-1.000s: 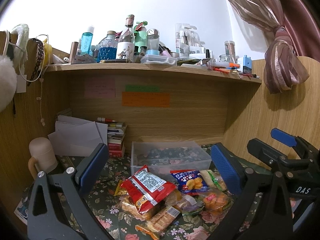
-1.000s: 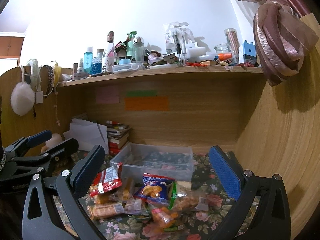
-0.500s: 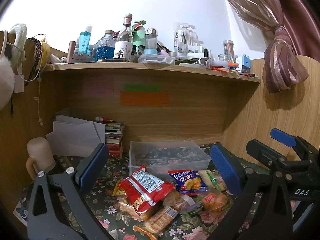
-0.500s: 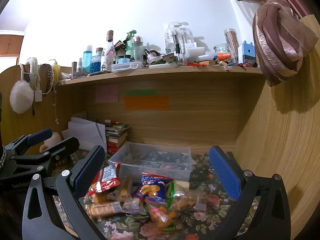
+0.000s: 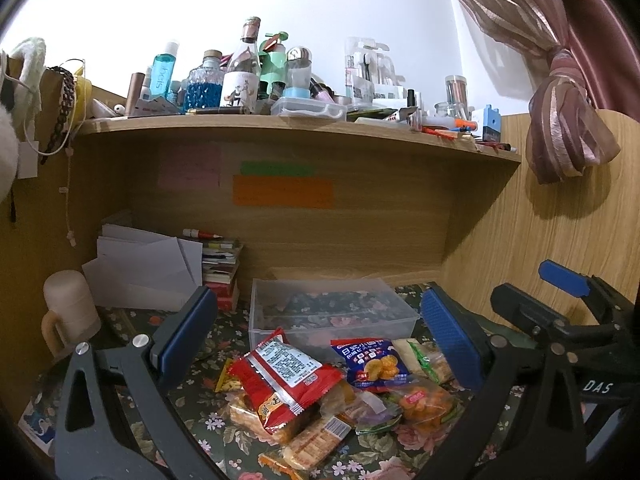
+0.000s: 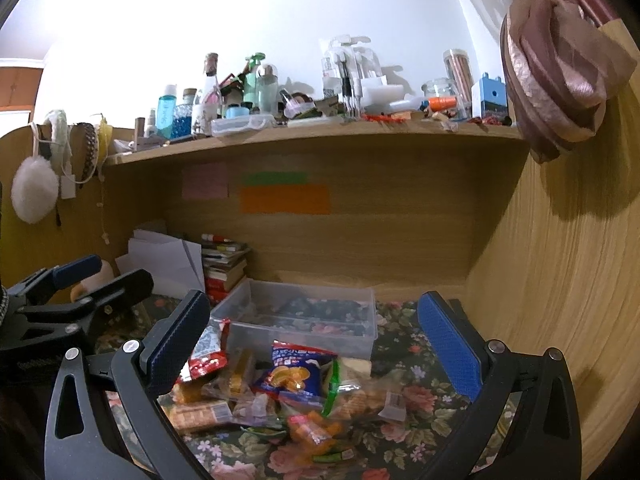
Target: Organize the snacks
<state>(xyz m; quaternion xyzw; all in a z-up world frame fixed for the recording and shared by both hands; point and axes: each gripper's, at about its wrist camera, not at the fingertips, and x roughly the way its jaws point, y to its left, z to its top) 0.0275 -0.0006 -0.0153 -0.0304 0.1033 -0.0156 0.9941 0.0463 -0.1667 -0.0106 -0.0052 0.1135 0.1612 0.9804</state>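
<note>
A: Left gripper [image 5: 320, 344], state?

B: Jaws spread wide, nothing between the pads. It hangs over the snack pile [image 5: 332, 392]. Right gripper [image 6: 316, 348] the same: wide apart, empty, above the same heap.

A: Where does the pile sit?

B: On the floral cloth [image 6: 420, 400], just in front of the clear plastic bin [image 5: 328, 312]. The red packet [image 5: 284, 380] lies on top at the left, its upper corner against the bin's front wall. The blue packet [image 5: 372, 364] is right of it, an orange-filled bag [image 5: 424, 400] nearer the camera.

A: The bin?

B: Open-topped, no snacks in it.

A: Room at the edges?

B: Bare cloth right of the pile up to the wooden side panel [image 6: 560, 280]. Left is tighter: a beige mug [image 5: 70, 312], loose white papers [image 5: 148, 272] and a book stack [image 5: 220, 272]. The cluttered shelf [image 5: 280, 128] overhangs well above.
</note>
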